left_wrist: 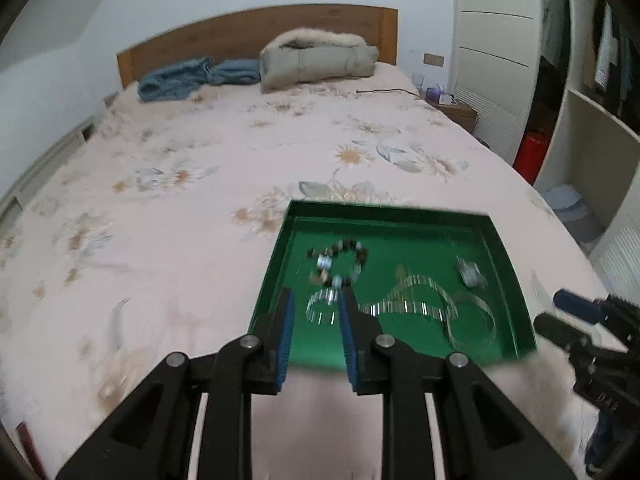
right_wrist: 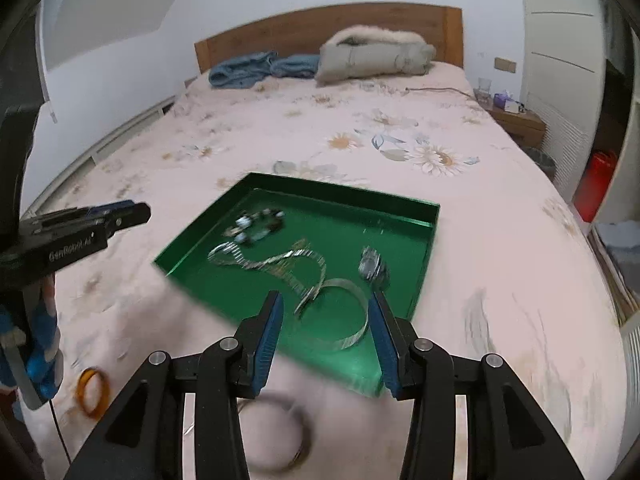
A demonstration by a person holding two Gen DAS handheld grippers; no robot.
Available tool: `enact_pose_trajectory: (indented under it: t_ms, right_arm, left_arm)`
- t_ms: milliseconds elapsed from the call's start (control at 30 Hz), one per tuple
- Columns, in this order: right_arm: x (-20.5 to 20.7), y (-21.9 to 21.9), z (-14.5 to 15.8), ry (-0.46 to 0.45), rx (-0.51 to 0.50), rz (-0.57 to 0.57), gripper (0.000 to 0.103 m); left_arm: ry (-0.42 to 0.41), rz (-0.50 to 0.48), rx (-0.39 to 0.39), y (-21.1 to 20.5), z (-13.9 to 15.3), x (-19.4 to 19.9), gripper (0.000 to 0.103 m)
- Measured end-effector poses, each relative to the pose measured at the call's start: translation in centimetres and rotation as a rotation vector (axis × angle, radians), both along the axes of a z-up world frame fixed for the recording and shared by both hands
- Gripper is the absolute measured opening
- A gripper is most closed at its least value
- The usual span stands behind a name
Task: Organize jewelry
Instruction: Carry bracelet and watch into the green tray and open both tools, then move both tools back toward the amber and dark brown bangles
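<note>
From my left gripper (left_wrist: pixel 316 300), the bed (left_wrist: pixel 180 184) lies bare from 9 to 12 o'clock. The green tray's (left_wrist: pixel 272 264) raised walls fence the jewelry at 1 o'clock. My right gripper (right_wrist: pixel 326 300) hangs over the tray's near edge; a dark ring (right_wrist: pixel 280 436) and an orange bangle (right_wrist: pixel 93 392) lie at 6 and 8 o'clock.

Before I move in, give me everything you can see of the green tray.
The green tray is a shallow, glossy rectangle with low upright walls, metal or lacquered by its look. It lies flat on the floral bedspread near the bed's foot. Inside it are a beaded bracelet, a silvery link chain, a plain silver bangle and a watch. Neither gripper touches it.
</note>
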State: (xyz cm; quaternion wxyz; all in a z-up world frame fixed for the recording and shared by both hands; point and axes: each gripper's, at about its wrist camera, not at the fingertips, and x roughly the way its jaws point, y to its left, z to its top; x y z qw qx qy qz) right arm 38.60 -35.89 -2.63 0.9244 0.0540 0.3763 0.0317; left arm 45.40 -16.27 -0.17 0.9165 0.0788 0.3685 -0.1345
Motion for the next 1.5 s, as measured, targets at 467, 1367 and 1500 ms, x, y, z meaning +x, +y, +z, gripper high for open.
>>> enact_pose_trajectory:
  t_ms: [467, 1367, 1500]
  right_arm:
    - [-18.8, 5.6, 3.7, -0.076, -0.023, -0.022, 0.046]
    - [-36.4, 12.0, 9.0, -0.246, 0.005, -0.069, 0.053]
    - [-37.5, 12.3, 9.3, -0.264, 0.013, -0.069, 0.054]
  left_arm:
    - [-0.121, 0.039, 0.025, 4.8, 3.0, -20.8, 0.023]
    - [-0.352, 0.089, -0.014, 11.1, 7.6, -42.0, 0.043]
    - [-0.363, 0.099, -0.017, 11.6, 7.9, -43.3, 0.043]
